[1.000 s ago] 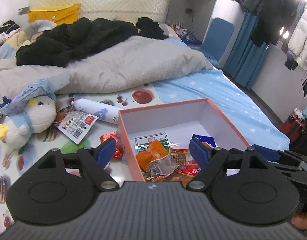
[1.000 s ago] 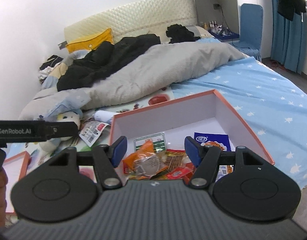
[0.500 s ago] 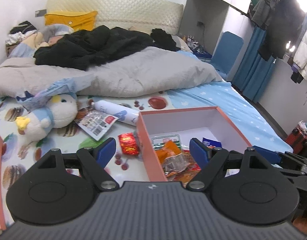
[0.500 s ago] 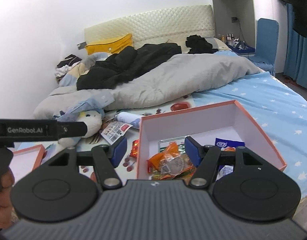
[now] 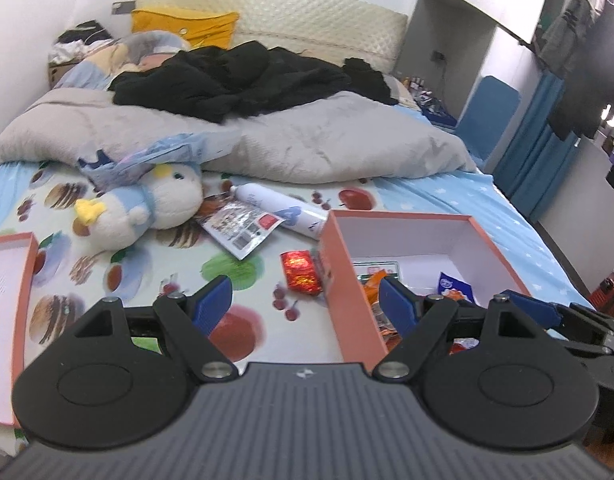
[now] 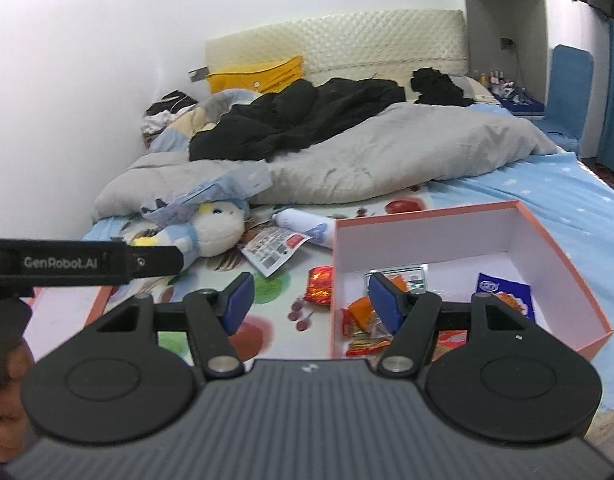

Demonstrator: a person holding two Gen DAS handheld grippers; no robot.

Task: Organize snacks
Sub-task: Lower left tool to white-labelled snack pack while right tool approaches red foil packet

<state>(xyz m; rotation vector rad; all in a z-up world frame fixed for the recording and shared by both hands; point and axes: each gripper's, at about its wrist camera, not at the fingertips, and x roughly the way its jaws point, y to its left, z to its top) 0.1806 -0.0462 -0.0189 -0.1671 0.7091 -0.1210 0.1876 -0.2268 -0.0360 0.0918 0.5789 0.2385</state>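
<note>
Red snack packet [image 5: 301, 271] ahead between spread jaws

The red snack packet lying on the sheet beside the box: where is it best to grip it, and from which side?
Grip the red packet across its short width, coming from above with the open left gripper. It lies flat, long axis pointing away, close to the box wall.

Even, fairly bright indoor light fills the bedroom in both wrist views, with a strong glare burning out the upper right corner of the left view behind the hanging clothes [image 5: 587, 60]. Shadows on the bed [image 5: 147, 272] are soft and faint. Fisheye distortion bends the walls and the headboard [image 6: 347, 44] toward the edges, the corners darken, and fine print looks slightly soft.
</note>
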